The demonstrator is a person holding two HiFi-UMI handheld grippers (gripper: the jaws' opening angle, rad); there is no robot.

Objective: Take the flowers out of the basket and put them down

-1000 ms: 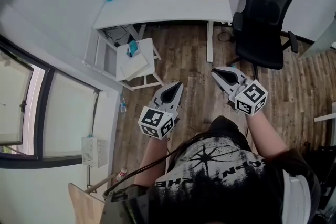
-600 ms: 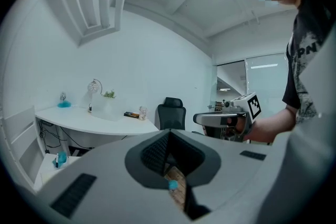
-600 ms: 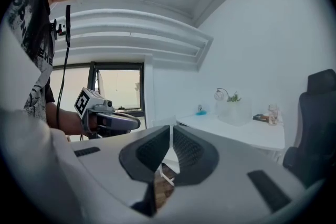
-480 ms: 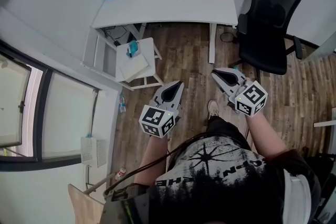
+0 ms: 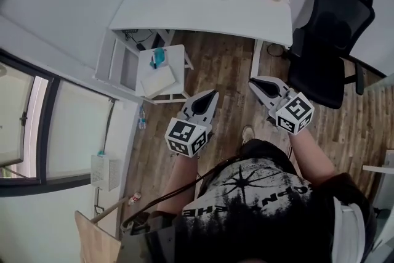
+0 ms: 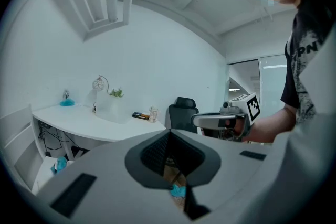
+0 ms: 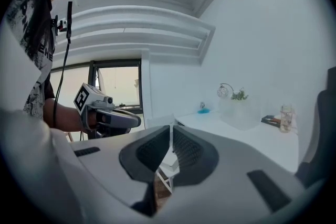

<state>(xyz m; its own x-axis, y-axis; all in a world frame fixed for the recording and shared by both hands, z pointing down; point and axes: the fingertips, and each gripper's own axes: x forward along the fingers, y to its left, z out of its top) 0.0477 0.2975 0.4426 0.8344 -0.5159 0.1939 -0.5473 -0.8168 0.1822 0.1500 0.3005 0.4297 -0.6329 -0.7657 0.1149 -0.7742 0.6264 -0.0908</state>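
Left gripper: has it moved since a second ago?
Yes. The left gripper has moved toward the desk: in the head view, the floor between them is narrower than before.

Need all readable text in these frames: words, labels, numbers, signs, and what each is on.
"PN": white letters on the person's black shirt, the rest cut off; in the head view the same print is upside down and too warped to read.
Both marker cubes, on the left tongs and right tongs: black-and-white square codes, no letters.
Small things on the white desk: too small to read.
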